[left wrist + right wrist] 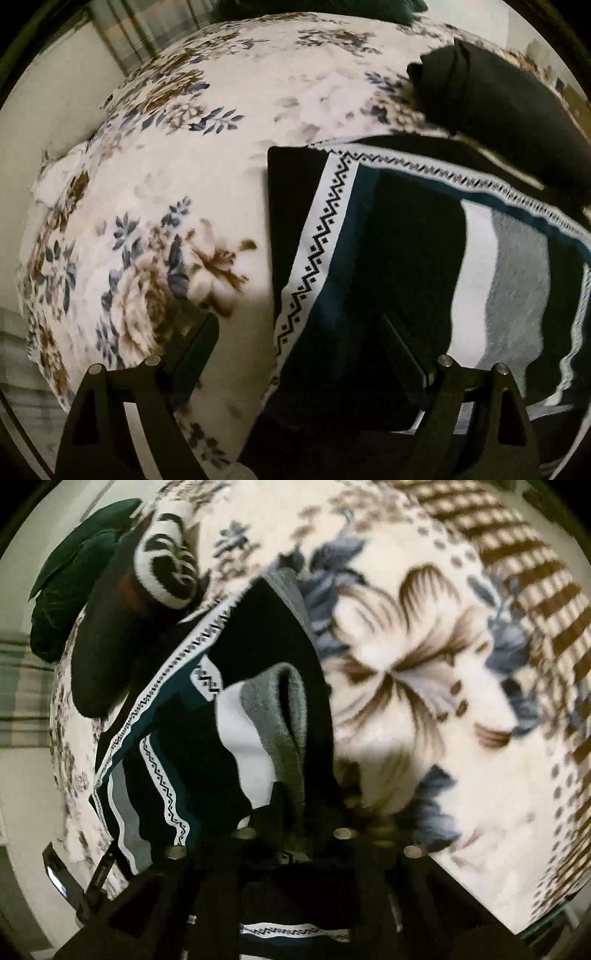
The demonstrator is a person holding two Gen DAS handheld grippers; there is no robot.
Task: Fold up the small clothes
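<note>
From the left wrist camera, we saw the floral blanket [177,206] spread wide and bare across the left half of the view, running out to its rounded edge, with a pale wall and a checked curtain beyond. That side gave us the most open room. Our left gripper [299,332] stood with its fingers spread wide apart, holding nothing: one finger hung over the bare blanket, the other over the patterned knit garment [406,258]. The garment's left edge, black with a white zigzag band beside it, ran straight up the middle of the view, and its cloth filled the lower right with black, teal, white and grey stripes. Behind it, at the upper right, lay a dark rolled garment [498,118] touching the knit's far border.

From the right wrist camera, a dark green cloth [74,576] and a black-and-white rolled piece [170,565] sat at the far left by the blanket's edge, with a dark rolled garment [107,646] next to them. The knit garment [236,716] came straight down to our right gripper [291,812], whose fingers were drawn close together on a raised fold of its grey and black cloth. To the right, the blanket [424,664] lay open out to its brown checked border.
</note>
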